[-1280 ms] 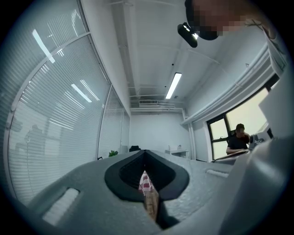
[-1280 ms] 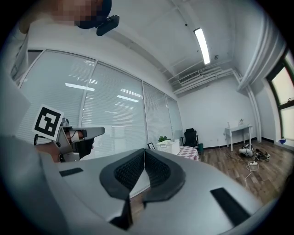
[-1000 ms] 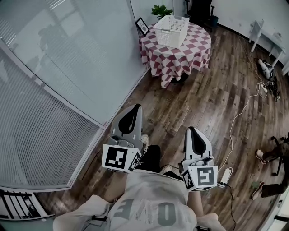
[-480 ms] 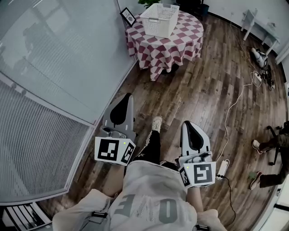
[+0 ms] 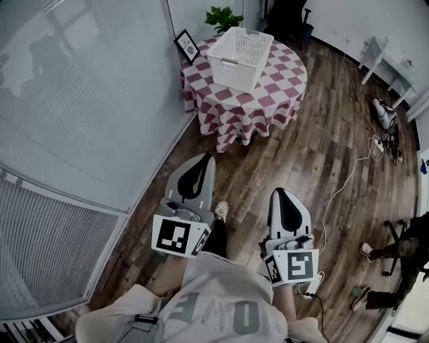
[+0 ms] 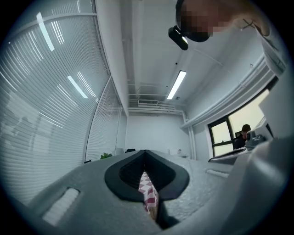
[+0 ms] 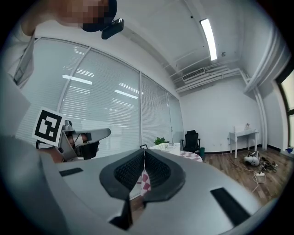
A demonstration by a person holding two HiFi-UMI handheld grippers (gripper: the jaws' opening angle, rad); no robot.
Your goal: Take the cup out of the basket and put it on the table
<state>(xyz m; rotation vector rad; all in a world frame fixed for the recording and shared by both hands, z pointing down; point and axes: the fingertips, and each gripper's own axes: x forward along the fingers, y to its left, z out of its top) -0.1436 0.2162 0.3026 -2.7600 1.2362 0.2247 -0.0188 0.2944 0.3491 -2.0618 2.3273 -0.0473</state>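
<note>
A white lattice basket (image 5: 240, 48) stands on a round table with a red-and-white checked cloth (image 5: 268, 100), far ahead of me in the head view. No cup shows; the basket's inside is hidden from here. My left gripper (image 5: 203, 159) and right gripper (image 5: 280, 192) are held side by side over the wooden floor, well short of the table and pointing towards it. Both are shut and hold nothing. In the left gripper view the jaws (image 6: 145, 152) meet, with a sliver of checked cloth (image 6: 148, 192) below them. The right gripper (image 7: 144, 152) is also shut, with the basket (image 7: 166, 147) beyond it.
A glass wall with blinds (image 5: 80, 134) runs along the left. A picture frame (image 5: 187, 45) and a plant (image 5: 224, 17) are by the table, with a dark chair (image 5: 285, 13) behind it. A white side table (image 5: 385, 57) stands at the right, where cables (image 5: 342, 181) cross the floor.
Both grippers have travelled forward across the floor with me, still shut. The table and basket sit closer and more central in the head view than a second ago.
</note>
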